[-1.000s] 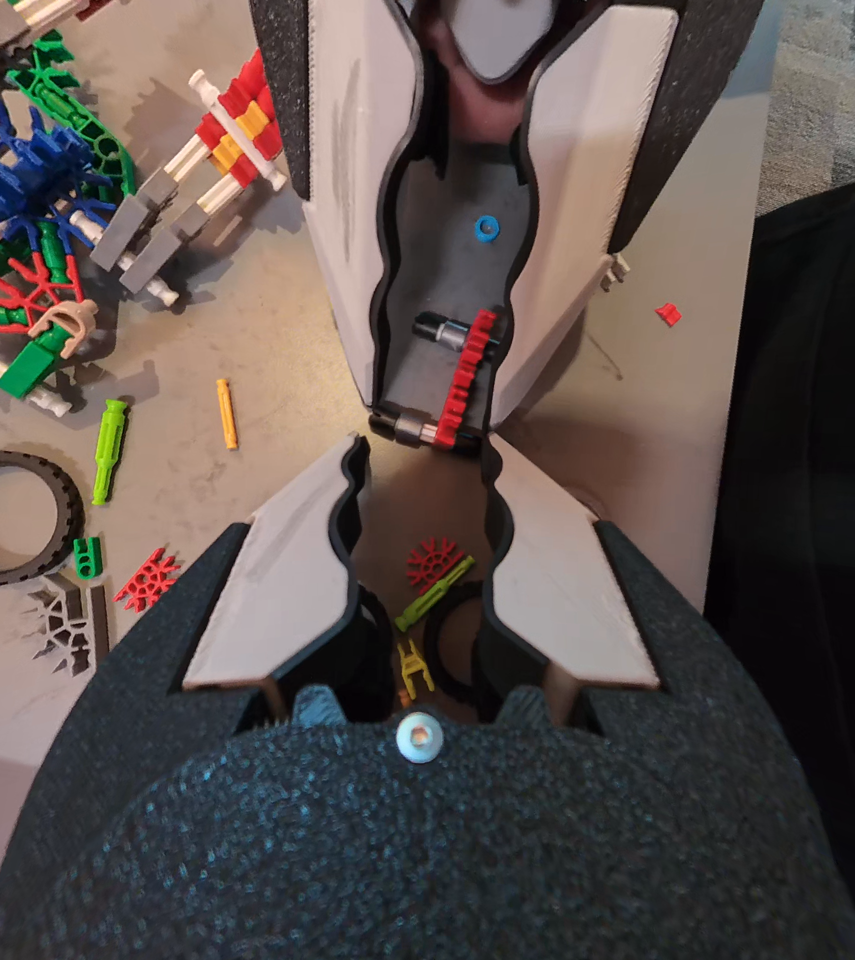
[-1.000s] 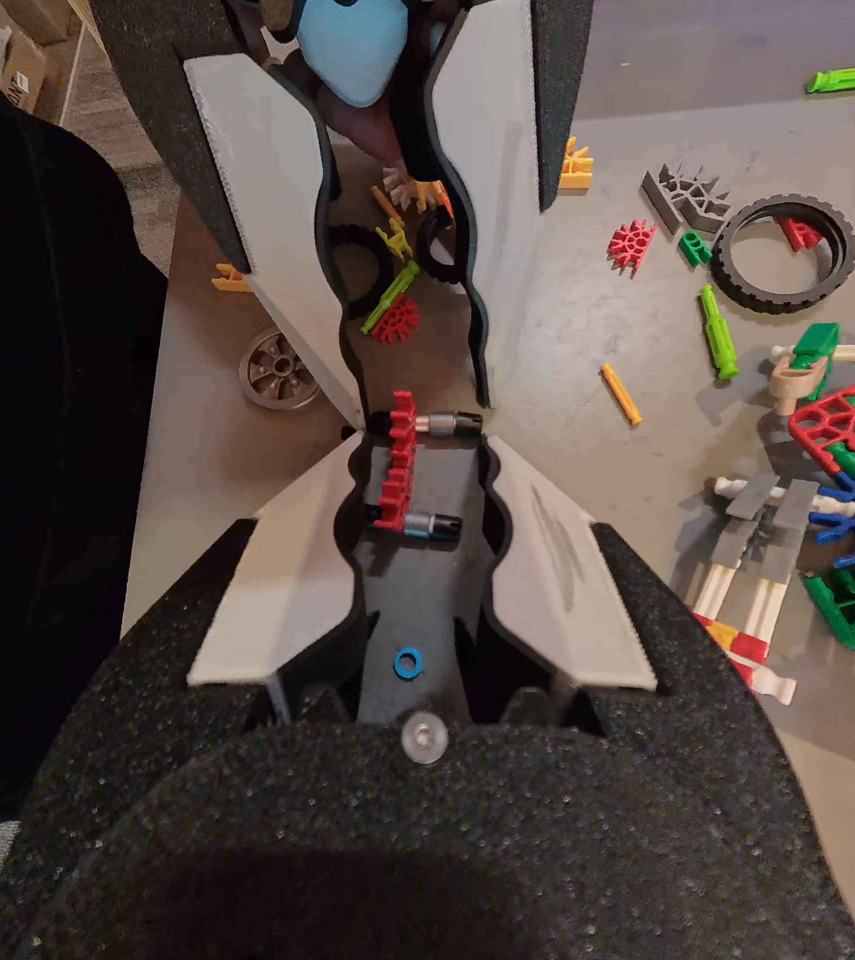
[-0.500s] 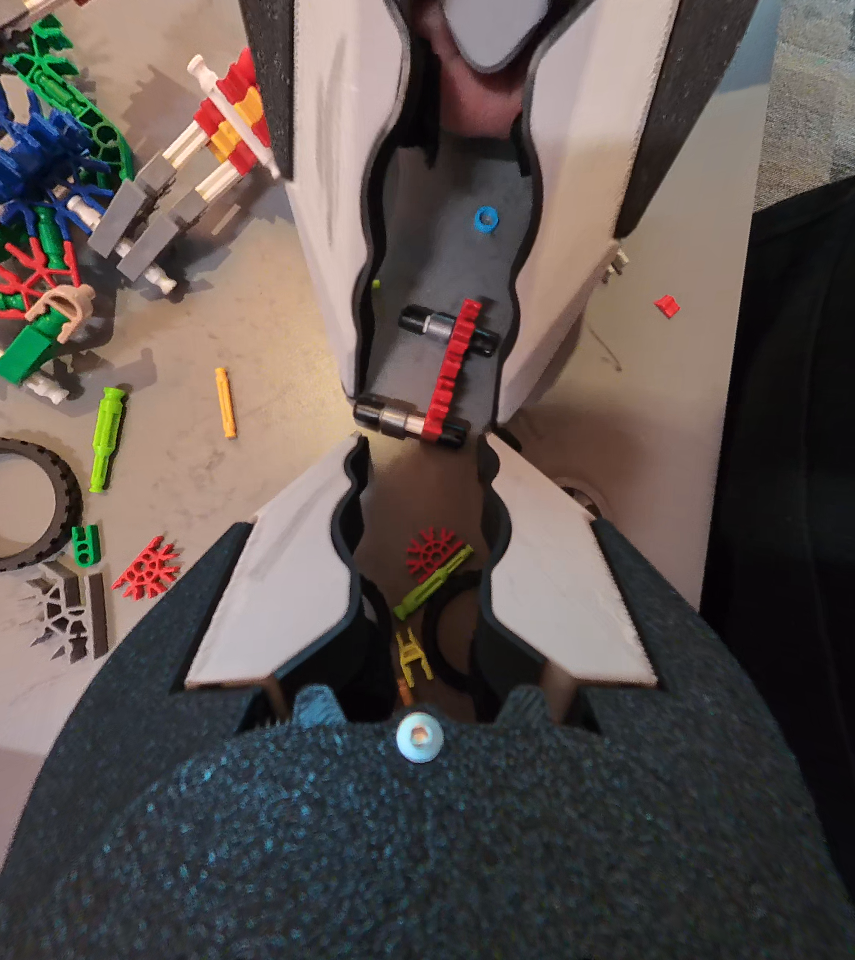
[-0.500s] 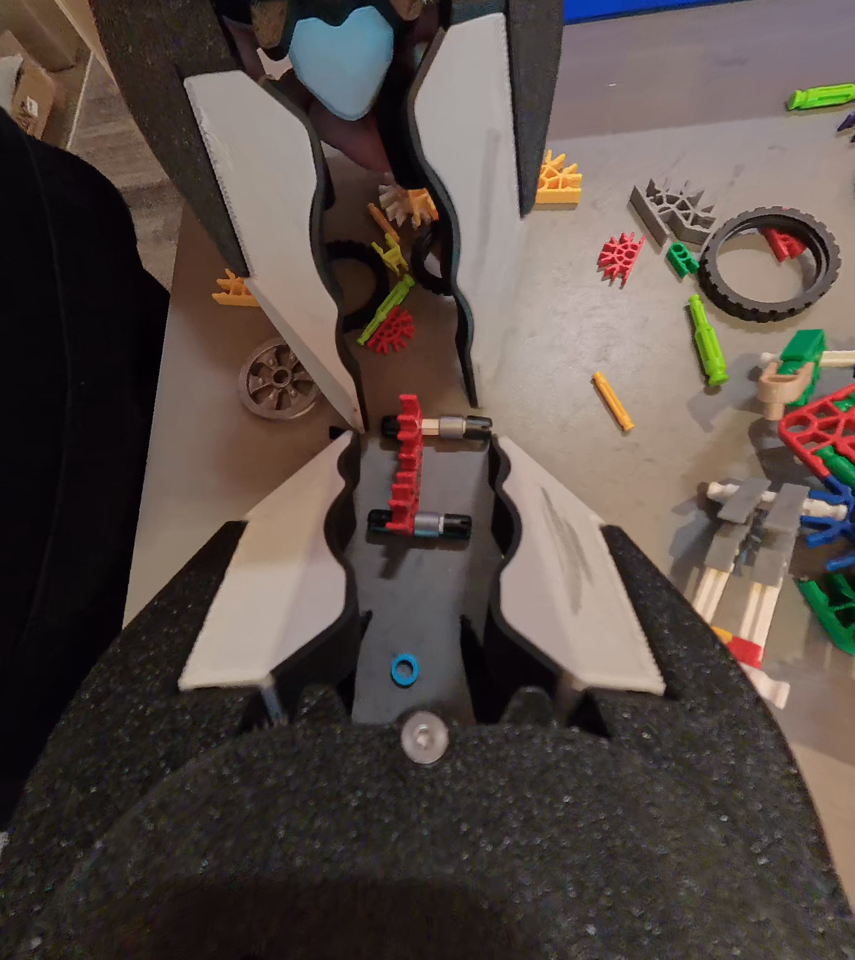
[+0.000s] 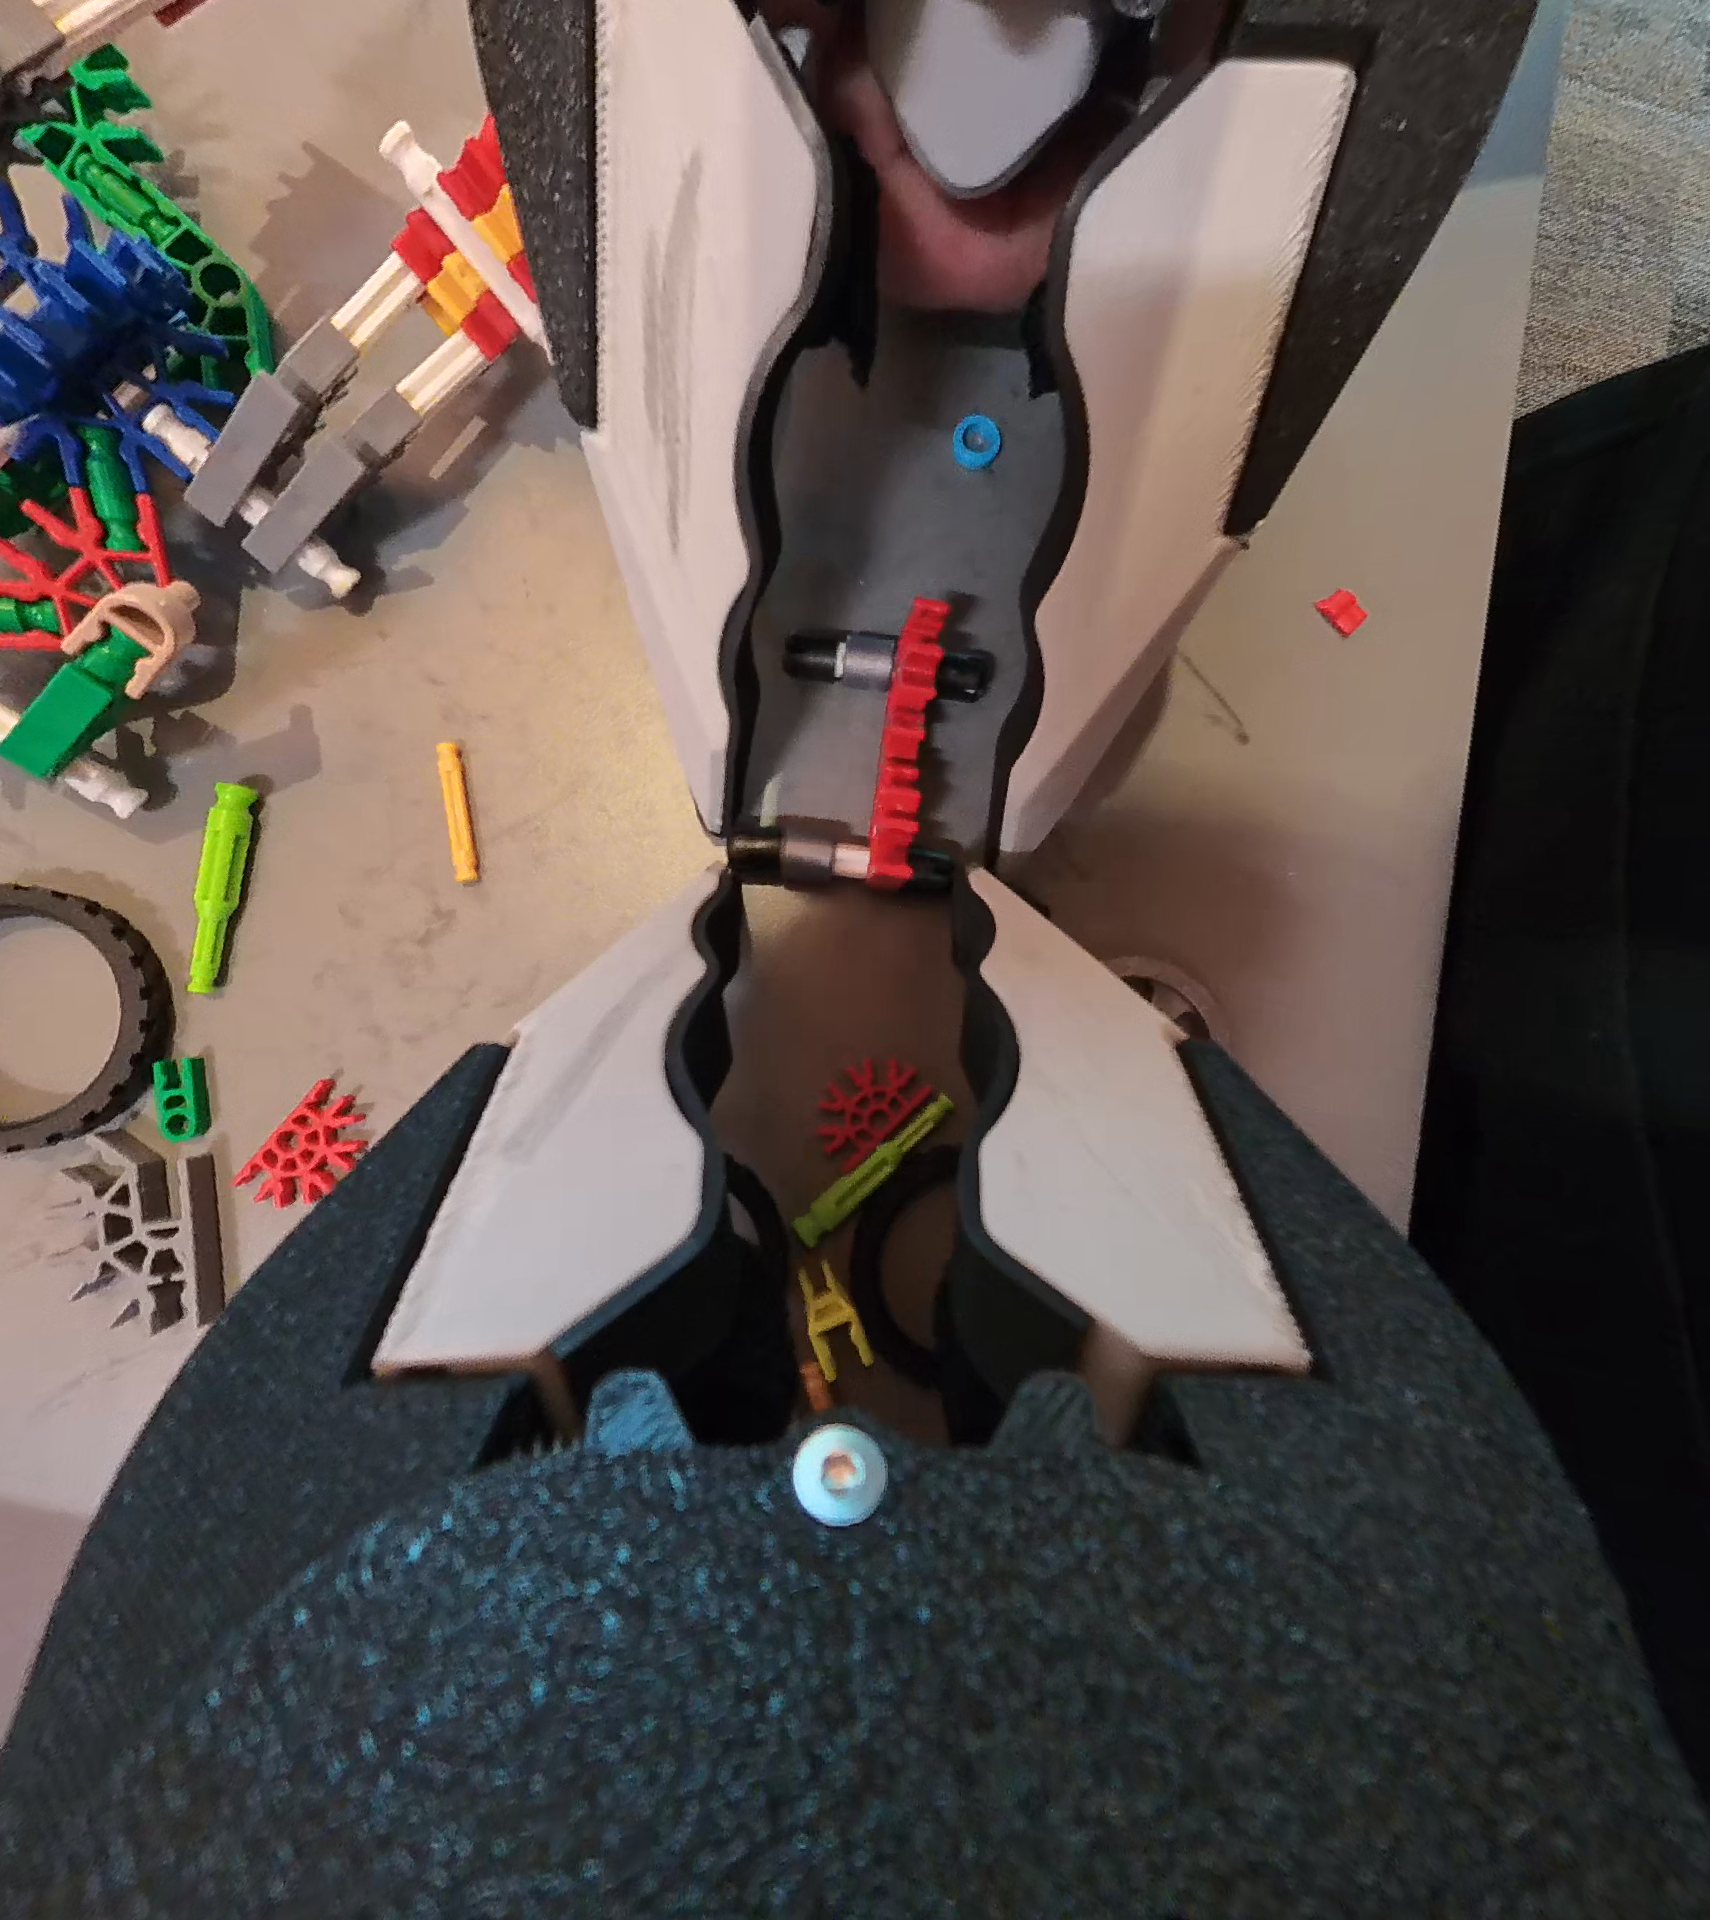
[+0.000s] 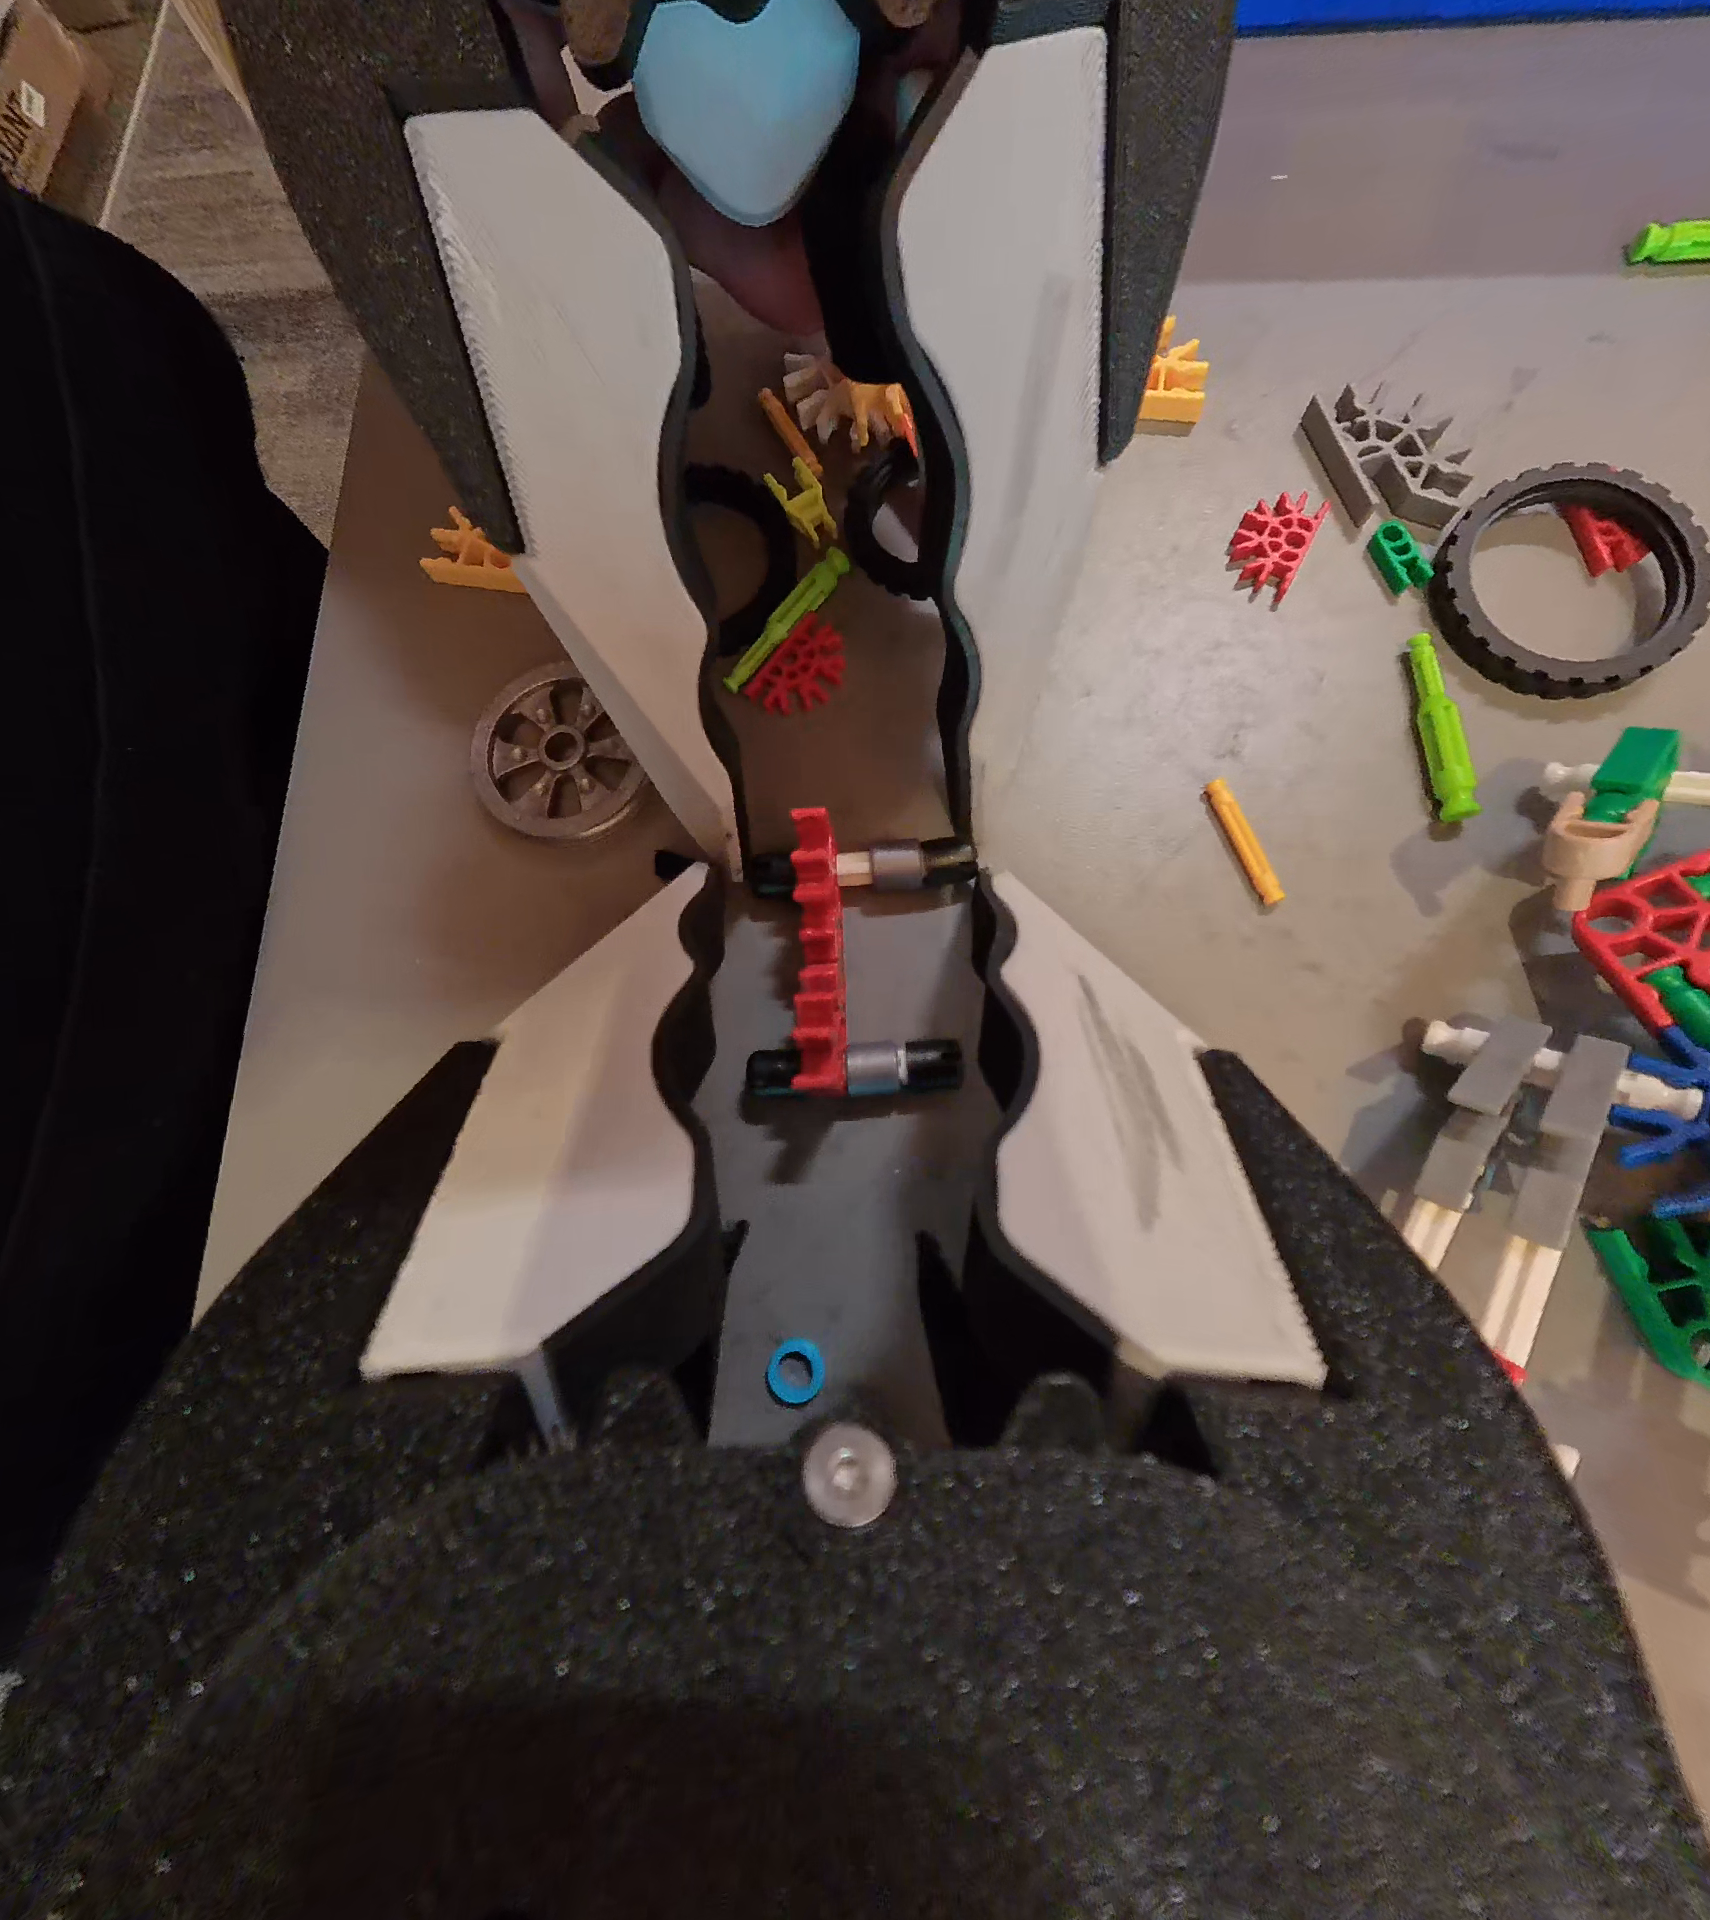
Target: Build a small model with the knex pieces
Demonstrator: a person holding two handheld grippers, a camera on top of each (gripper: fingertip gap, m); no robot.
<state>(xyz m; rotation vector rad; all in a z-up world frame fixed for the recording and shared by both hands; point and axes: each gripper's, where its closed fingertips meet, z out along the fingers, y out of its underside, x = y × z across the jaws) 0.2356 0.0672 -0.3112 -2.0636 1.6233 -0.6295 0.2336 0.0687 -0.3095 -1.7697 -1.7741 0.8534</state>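
Note:
A small assembly lies where my two grippers meet tip to tip: a red toothed connector (image 5: 908, 743) joining two black rods with grey sleeves. The near rod (image 5: 846, 862) lies crosswise right at the tips of my left gripper (image 5: 849, 894), whose jaws stand slightly apart with a narrow gap. My right gripper (image 6: 843, 878) straddles the connector (image 6: 818, 951) and the second rod (image 6: 856, 1065), with a gap on both sides. A blue ring (image 6: 794, 1371) lies between its fingers. A red snowflake connector (image 5: 872, 1107) and a lime rod (image 5: 872, 1174) lie between the left fingers.
Left of the grippers on the grey table (image 5: 570, 675) are a multicoloured rod-and-connector build (image 5: 72, 416), a black tyre (image 5: 20, 1018), a yellow rod (image 5: 456, 810) and a lime rod (image 5: 225, 883). A grey wheel hub (image 6: 560, 753) lies near the table edge. A person in dark clothing (image 6: 51, 831) is alongside. My two grippers' fingertips are within a few centimetres of each other. The grey wheel hub (image 6: 560, 753) is about equally far from each gripper, around 4 centimetres.
The two grippers have shifted slightly around the assembly, which stays where it was near the blue ring. The left jaws have narrowed a little; the right jaws widened, then narrowed again.

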